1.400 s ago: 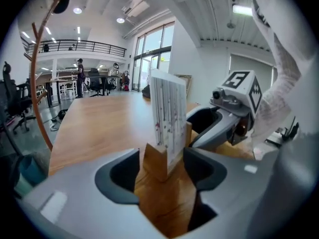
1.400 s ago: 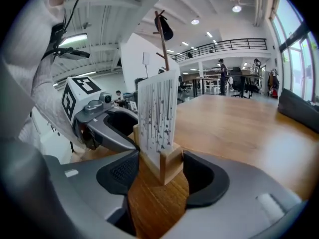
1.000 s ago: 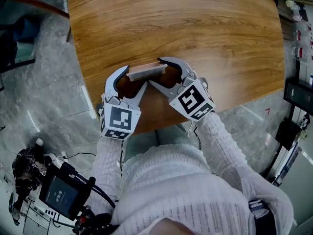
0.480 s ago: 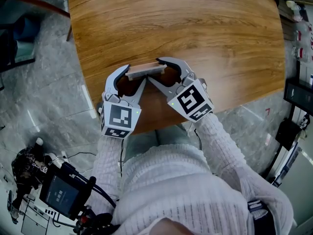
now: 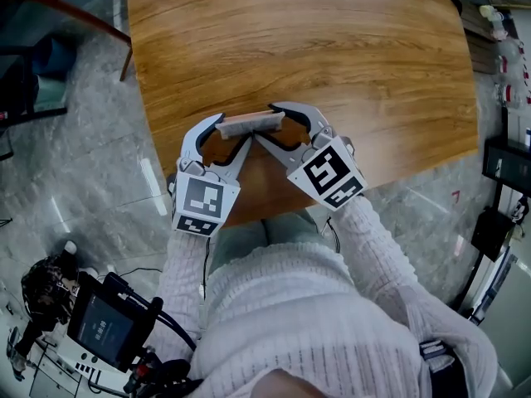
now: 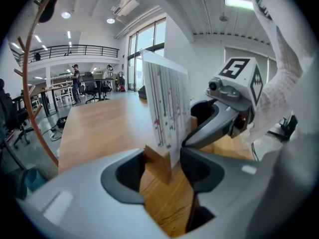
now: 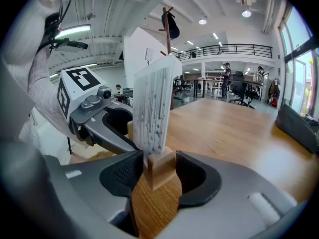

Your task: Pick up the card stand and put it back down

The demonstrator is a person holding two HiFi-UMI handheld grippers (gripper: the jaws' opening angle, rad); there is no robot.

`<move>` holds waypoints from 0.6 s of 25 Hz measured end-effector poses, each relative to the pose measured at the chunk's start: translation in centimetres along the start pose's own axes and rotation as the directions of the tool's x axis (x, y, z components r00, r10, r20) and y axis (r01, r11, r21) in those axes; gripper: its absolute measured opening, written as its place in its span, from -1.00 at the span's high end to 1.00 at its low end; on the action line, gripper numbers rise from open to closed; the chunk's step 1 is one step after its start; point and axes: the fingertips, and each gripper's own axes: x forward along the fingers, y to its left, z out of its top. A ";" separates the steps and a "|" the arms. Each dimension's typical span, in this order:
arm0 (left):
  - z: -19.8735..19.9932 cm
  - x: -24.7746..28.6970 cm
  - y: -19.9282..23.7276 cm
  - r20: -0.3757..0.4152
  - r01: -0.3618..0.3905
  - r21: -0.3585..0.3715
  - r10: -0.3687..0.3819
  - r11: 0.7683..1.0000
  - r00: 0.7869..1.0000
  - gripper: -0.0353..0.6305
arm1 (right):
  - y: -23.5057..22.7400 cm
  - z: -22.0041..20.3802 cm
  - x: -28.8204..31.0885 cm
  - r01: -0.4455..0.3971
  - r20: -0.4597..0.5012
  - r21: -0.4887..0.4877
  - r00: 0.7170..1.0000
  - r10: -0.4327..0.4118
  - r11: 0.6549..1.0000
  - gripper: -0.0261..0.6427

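Observation:
The card stand, a pale wooden block holding an upright printed card, is near the table's front edge. My left gripper is shut on the block's left end, and my right gripper is shut on its right end. In the left gripper view the block is pinched between the dark pads of my left gripper, with the right gripper just beyond. In the right gripper view my right gripper squeezes the block, and the card rises above it. I cannot tell whether the block touches the wood.
The round wooden table stretches away beyond the stand, with its front edge close under the grippers. A device with a screen hangs at the person's left side. Cases and gear stand on the grey floor to the right.
Both pairs of jaws have narrowed onto the ends of the wooden block. The stand and both grippers sit slightly higher in the head view than before.

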 end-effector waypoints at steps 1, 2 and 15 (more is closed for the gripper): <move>0.5 -0.4 -0.2 0.008 0.002 -0.002 -0.002 1.000 1.000 0.22 | 0.1 0.4 -0.5 0.001 0.005 -0.004 1.000 -0.001 1.000 0.30; 0.9 -0.8 -0.3 0.012 0.005 -0.002 -0.005 1.000 1.000 0.22 | 0.2 0.9 -1.0 0.003 0.010 -0.008 1.000 -0.003 1.000 0.30; 8.1 -4.8 -2.3 0.059 -0.011 0.059 0.007 0.998 0.998 0.22 | 0.1 6.2 -7.9 0.068 0.087 -0.075 0.994 -0.061 0.995 0.33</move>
